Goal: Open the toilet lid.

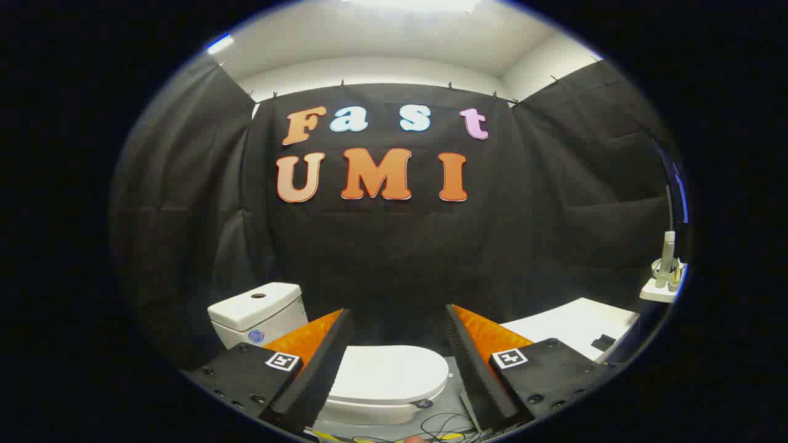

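A white toilet stands low ahead, its lid (389,373) lying flat and closed over the bowl. Its white tank (255,312) rises behind and to the left, against the black cloth wall. My gripper (397,317) hovers above and in front of the lid, open wide, with nothing between its fingers. The lid shows in the gap between the left finger (320,363) and the right finger (477,363). The fingertips are well clear of the lid.
A white counter (575,329) with a small dark item runs to the right of the toilet. Further right a small white shelf (662,289) holds a pale bottle. Loose cables (443,424) lie on the grey floor in front of the bowl.
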A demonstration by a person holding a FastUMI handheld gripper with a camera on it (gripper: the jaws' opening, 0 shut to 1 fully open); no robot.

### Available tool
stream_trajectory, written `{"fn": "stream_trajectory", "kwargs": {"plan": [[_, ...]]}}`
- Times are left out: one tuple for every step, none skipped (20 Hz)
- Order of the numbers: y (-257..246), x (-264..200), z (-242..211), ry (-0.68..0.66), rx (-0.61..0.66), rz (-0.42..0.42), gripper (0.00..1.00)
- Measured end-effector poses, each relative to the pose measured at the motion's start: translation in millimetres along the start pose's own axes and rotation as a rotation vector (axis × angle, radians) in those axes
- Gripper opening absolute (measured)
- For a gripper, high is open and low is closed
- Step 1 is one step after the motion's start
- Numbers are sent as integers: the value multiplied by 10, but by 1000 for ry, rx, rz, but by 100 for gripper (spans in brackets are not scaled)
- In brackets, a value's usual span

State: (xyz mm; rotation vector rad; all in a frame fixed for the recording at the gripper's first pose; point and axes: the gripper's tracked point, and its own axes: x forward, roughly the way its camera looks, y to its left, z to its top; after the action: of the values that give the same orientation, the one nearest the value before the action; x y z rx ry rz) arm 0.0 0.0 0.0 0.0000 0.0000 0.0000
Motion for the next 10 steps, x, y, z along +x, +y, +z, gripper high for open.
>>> {"fn": "stream_trajectory", "kwargs": {"plan": [[-13,3,-8,3,1,-3,98],[-34,2,-16,1,2,-7,98],[-50,0,-15,-1,4,-8,98],[-51,-5,3,-2,7,-8,98],[-62,-17,9,-5,10,-9,98],[-77,-16,5,-5,13,-10,98],[-87,-14,2,-4,16,-12,98],[-111,-6,1,-1,15,-18,98],[-130,-17,0,-1,13,-20,98],[-127,-20,1,0,12,-22,98]]}}
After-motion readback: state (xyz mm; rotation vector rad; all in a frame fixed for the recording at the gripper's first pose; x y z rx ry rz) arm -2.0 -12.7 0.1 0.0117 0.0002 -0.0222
